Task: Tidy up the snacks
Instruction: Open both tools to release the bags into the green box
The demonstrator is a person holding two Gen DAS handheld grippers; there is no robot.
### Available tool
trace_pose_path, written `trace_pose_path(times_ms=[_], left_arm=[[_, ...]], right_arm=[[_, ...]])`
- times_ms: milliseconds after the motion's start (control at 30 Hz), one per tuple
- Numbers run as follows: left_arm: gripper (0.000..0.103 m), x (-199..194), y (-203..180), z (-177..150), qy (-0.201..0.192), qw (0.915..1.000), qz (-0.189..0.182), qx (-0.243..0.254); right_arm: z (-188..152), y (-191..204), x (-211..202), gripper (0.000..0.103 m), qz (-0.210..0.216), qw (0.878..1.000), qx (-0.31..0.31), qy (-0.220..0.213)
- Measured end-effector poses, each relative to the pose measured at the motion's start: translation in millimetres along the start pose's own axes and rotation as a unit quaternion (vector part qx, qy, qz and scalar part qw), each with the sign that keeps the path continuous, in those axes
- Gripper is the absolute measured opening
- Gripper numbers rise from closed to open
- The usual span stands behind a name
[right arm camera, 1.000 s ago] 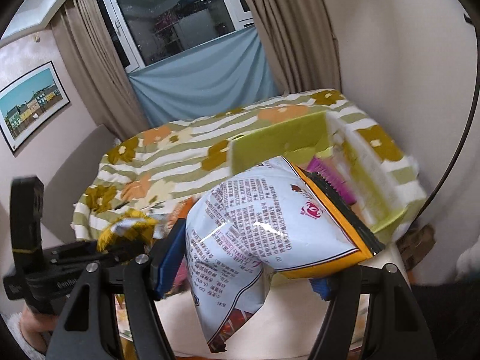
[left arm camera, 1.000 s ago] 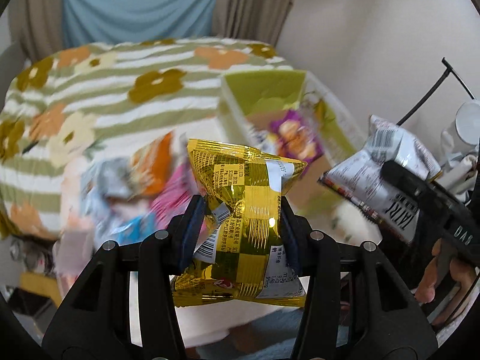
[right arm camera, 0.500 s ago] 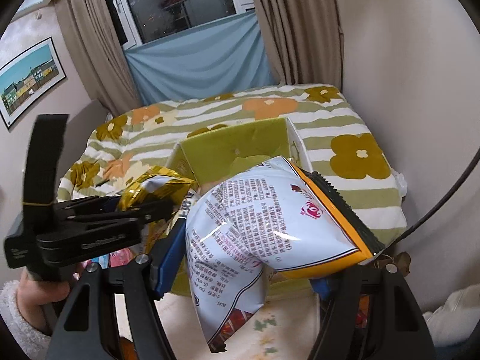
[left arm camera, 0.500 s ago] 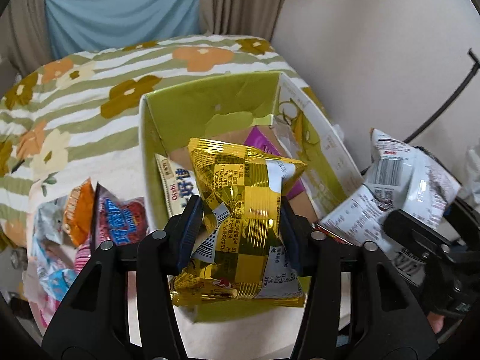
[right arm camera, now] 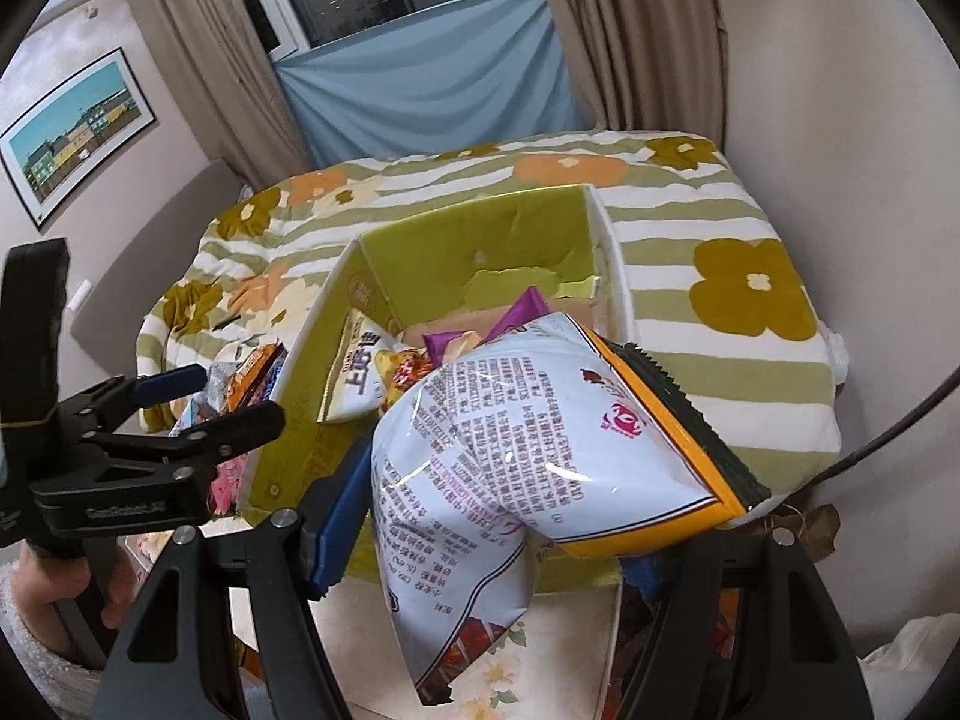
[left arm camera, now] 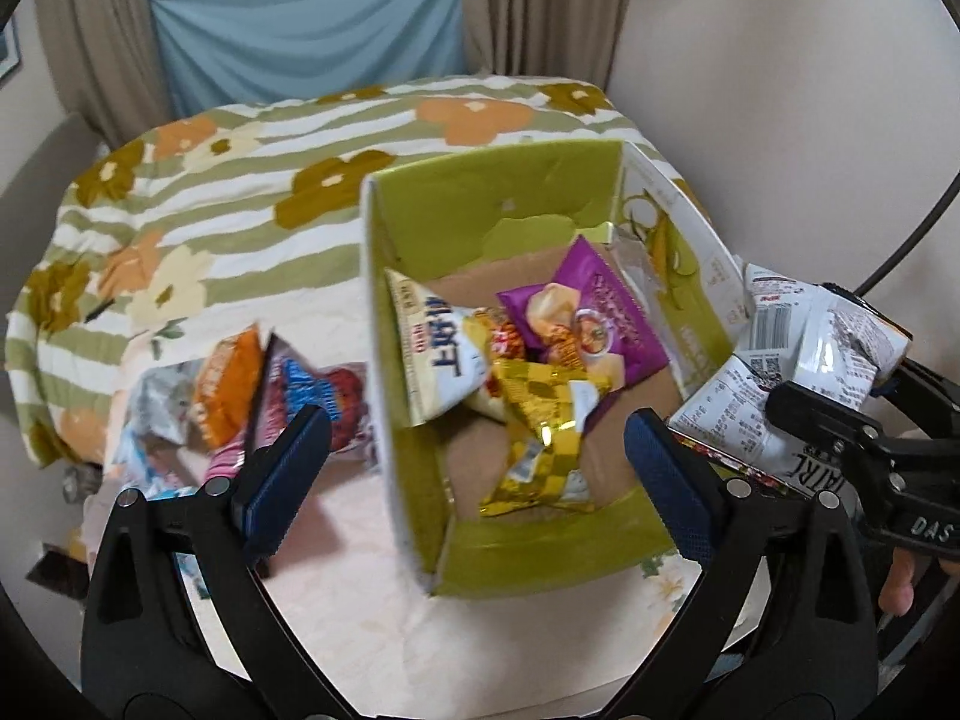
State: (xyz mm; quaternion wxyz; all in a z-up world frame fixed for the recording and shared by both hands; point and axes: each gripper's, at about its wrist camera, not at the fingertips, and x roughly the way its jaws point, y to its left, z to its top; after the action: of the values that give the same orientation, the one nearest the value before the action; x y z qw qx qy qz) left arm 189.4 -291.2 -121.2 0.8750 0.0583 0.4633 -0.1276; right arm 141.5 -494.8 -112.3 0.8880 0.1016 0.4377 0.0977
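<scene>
Holding status: right gripper (right arm camera: 492, 516) pinches a large white snack bag (right arm camera: 540, 456); left gripper (left arm camera: 474, 468) is spread wide with nothing between its blue pads (left arm camera: 282, 480).
Left gripper position: above the near edge of the green cardboard box (left arm camera: 540, 558), pointing down into it; in the right wrist view it shows at the left, beside the box's left wall (right arm camera: 180, 420).
Gold checkered snack packet (left arm camera: 543, 420): inside the box, near its front wall, tilted, clear of both left fingers.
White snack bag detail: printed text on white, orange and dark serrated seal at the right end; it hangs over the near right corner of the box. In the left wrist view it sits at the right, just outside the box's right wall (left arm camera: 798, 372).
Box contents: a white triangular packet with blue lettering (left arm camera: 438, 354) leaning on the left wall, a purple snack pack (left arm camera: 594, 318) toward the far right, the gold packet overlapping both.
Box placement: on a bed covered by a green-striped floral blanket (left arm camera: 240, 192), top open.
Loose snacks (left arm camera: 240, 396): a pile left of the box, including an orange packet and a red-and-blue one; blurred.
Background: blue cloth (right arm camera: 432, 72) below a window, beige curtains, a framed picture (right arm camera: 72, 132) on the left wall.
</scene>
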Motion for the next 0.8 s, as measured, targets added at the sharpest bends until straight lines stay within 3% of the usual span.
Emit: trace_pose_path(times_ms=[333, 400, 467, 600, 800], left_arm=[[0.098, -13.4, 15.6, -6.1, -0.009, 0.9997, 0.011, -0.018], [0.098, -13.0, 15.4, -7.0, -0.009, 0.9997, 0.01, -0.021], [0.098, -12.5, 14.1, -7.8, -0.008, 0.9997, 0.01, -0.02], [0.098, -11.4, 11.8, -10.6, -0.008, 0.9997, 0.008, -0.022], [0.098, -15.3, 8.0, -10.7, -0.016, 0.9996, 0.003, -0.023]], right_arm=[[17.6, 15.3, 27.7, 0.069, 0.021, 0.999, -0.025, 0.016], [18.9, 13.0, 33.0, 0.075, 0.017, 0.999, -0.023, 0.016], [17.7, 8.2, 35.1, 0.094, 0.004, 1.0, -0.015, 0.012], [9.4, 3.8, 26.3, 0.097, 0.0, 1.0, -0.011, -0.014], [0.6, 3.1, 18.0, 0.097, -0.006, 1.0, -0.018, -0.011]])
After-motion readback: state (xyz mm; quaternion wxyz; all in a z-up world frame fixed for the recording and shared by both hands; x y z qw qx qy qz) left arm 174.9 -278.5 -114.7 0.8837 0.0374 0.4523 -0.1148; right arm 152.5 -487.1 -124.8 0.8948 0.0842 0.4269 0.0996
